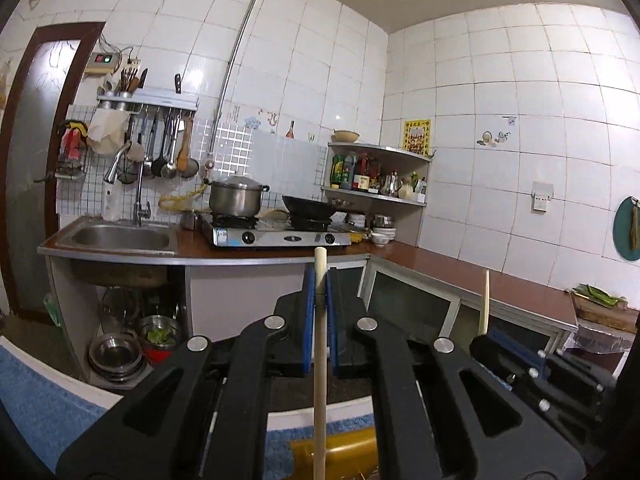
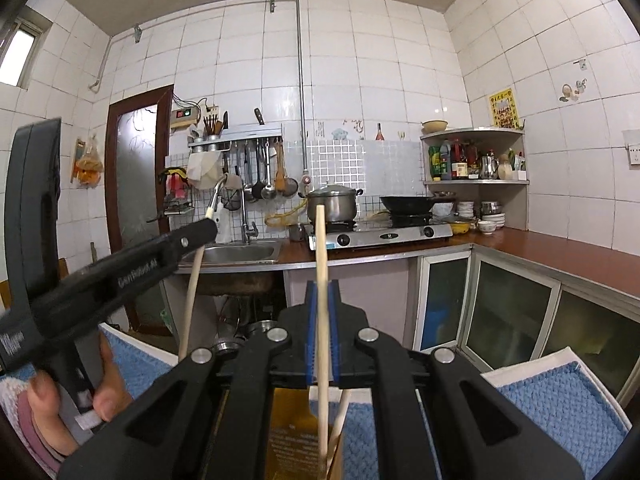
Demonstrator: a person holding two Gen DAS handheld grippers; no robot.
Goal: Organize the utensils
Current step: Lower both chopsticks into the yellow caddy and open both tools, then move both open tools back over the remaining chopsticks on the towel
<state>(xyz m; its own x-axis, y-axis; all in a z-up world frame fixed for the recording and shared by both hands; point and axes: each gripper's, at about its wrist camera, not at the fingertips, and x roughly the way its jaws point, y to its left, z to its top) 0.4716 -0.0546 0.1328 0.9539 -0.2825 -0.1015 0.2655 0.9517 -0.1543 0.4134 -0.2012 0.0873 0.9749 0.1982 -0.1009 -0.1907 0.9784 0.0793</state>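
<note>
We hold one pale wooden chopstick in each claw. Our left claw [image 1: 320, 292] is closed tight on its chopstick [image 1: 320, 360], which stands nearly upright between the blue pads [image 1: 307, 320]; its top pokes above the fingers, and its lower end runs down in front of an amber box [image 1: 340, 452] lying on a blue towel [image 1: 44, 400]. Our right claw [image 2: 322, 300] is likewise clamped on a second chopstick [image 2: 321, 280], also nearly upright, its lower end blurred over the same amber box [image 2: 296, 432], where another stick [image 2: 338, 428] leans just beside it. The box carries small printed lines that we cannot read.

From the right wrist view we see the left claw from the side, with white lettering on its black arm [image 2: 136, 272] that seems to read "GenRobot.AI", though it is blurred. A hand [image 2: 80, 404] grips its handle.

Across the room, the surface [image 1: 460, 268] bears a sink [image 1: 120, 236] and a stove [image 1: 276, 234] with a pot [image 1: 236, 196] and a wok [image 1: 310, 208]. A yellow poster [image 2: 505, 108] on the tiles bears writing too small to read.
</note>
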